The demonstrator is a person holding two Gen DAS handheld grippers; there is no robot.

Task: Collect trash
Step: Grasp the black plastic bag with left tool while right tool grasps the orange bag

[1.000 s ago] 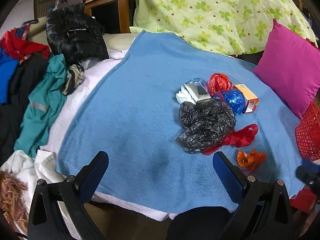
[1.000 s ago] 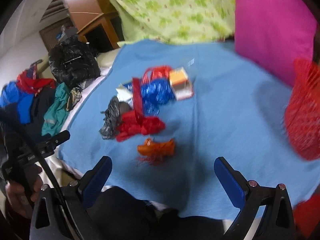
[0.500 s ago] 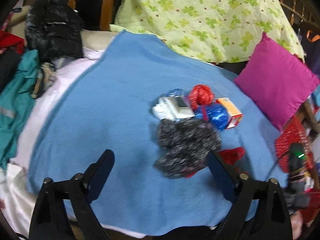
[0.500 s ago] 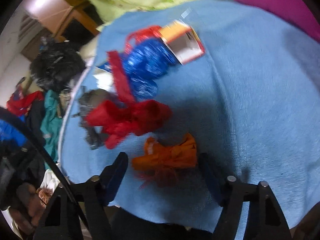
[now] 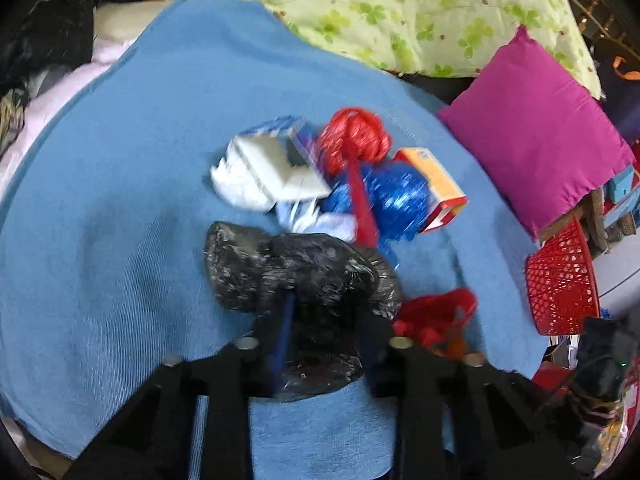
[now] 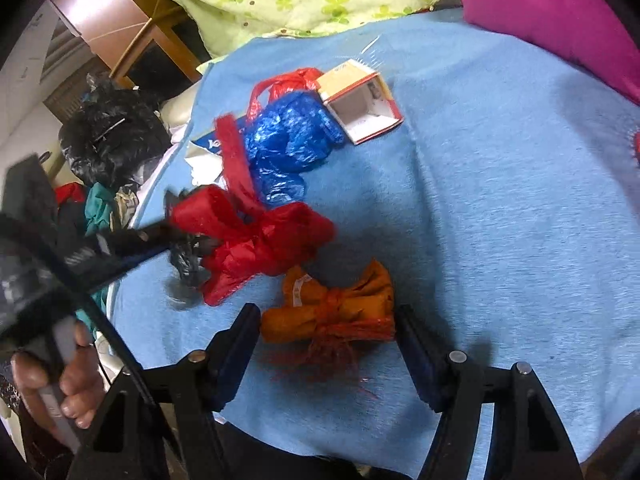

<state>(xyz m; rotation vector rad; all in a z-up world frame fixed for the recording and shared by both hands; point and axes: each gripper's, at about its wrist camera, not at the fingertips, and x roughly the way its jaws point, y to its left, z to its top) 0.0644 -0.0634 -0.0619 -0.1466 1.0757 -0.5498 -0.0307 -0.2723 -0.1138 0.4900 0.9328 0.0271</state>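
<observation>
On the blue blanket (image 5: pixel 120 200) lies a heap of trash. My left gripper (image 5: pixel 328 320) is shut on the crumpled black plastic bag (image 5: pixel 288 264) at the near side of the heap. Behind it lie a white box (image 5: pixel 276 164), a red bag ball (image 5: pixel 354 136), a blue bag (image 5: pixel 392 196) and an orange carton (image 5: pixel 436 184). In the right wrist view a knotted orange bag (image 6: pixel 320 300) lies between the fingers of my right gripper (image 6: pixel 326 322). Its jaws are closing and the pads touch both ends of that bag. A red bag (image 6: pixel 260 236) lies just beyond.
A red mesh basket (image 5: pixel 560 280) stands off the blanket's right edge, below a magenta pillow (image 5: pixel 532 152). A green flowered cover (image 5: pixel 400 12) lies at the back. Dark clothes (image 6: pixel 112 136) pile up at the left. A hand (image 6: pixel 72 384) holds the left gripper's handle.
The left gripper dropped forward onto the black bag and shut on it. The right gripper sank over the orange bag and its jaws narrowed around it.
</observation>
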